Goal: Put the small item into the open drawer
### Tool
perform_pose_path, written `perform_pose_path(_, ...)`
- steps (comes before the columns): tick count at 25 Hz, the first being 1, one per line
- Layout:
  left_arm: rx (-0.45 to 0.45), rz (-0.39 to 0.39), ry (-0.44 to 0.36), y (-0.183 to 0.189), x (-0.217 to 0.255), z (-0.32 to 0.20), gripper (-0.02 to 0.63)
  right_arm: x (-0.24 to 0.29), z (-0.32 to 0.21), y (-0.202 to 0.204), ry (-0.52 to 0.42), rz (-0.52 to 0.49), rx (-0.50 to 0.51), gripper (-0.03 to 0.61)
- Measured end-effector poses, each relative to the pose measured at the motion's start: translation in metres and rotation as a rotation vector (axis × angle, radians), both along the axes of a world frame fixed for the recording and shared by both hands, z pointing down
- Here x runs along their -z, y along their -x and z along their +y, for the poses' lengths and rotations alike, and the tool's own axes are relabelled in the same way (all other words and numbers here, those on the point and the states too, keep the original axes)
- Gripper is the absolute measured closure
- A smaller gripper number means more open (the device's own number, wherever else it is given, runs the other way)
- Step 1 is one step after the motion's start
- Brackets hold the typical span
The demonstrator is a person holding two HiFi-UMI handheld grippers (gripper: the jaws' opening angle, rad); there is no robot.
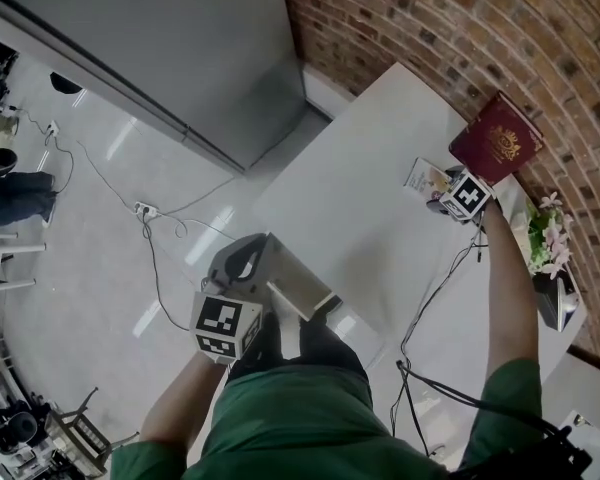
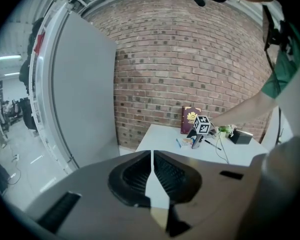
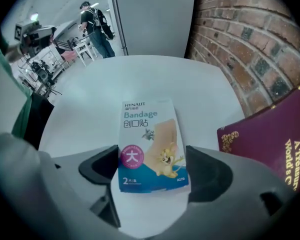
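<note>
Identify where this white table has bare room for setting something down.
Bare: the white table left of the blue-and-white bandage packet, to its edge. Crowded: along the brick wall, around the packet, maroon book and pink flowers.

Green short-sleeved shirt [image 1: 280,418] on a person working two grey hand-held tools. Behind its jaws, the left gripper [image 2: 151,176], like the right gripper [image 3: 152,171], carries a white cube [image 1: 225,328] with black square markers. Black ribbed pads [image 2: 135,176] line the left's jaws. A thin black cable [image 1: 432,298] trails rearward from the right gripper.
</note>
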State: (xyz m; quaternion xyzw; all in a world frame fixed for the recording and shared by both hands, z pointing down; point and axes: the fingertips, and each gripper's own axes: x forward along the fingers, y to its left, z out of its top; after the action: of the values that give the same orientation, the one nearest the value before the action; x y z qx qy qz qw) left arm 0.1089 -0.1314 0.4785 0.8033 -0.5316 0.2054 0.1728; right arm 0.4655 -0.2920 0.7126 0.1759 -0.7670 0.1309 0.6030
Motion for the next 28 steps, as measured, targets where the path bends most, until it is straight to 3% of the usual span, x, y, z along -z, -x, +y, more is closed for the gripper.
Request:
perform_pose_path(6,0.007,0.01,0.009,0.01,-0.002,-0.001,0.598,0.006,0.007,0.006,-0.056,0.021,-0.005,0.171)
perform_pose_path(13,-0.028,0.049,-0.01,0.017,0.003,-0.005,0.598,0.03,0.035,0.039,-0.086,-0.038,-0.026,0.172)
perform_pose_path(28,-0.08,0.102,0.008,0.09,-0.002,0.022,0.598,0.093,0.114,0.166,-0.242,-0.052,-0.047,0.172)
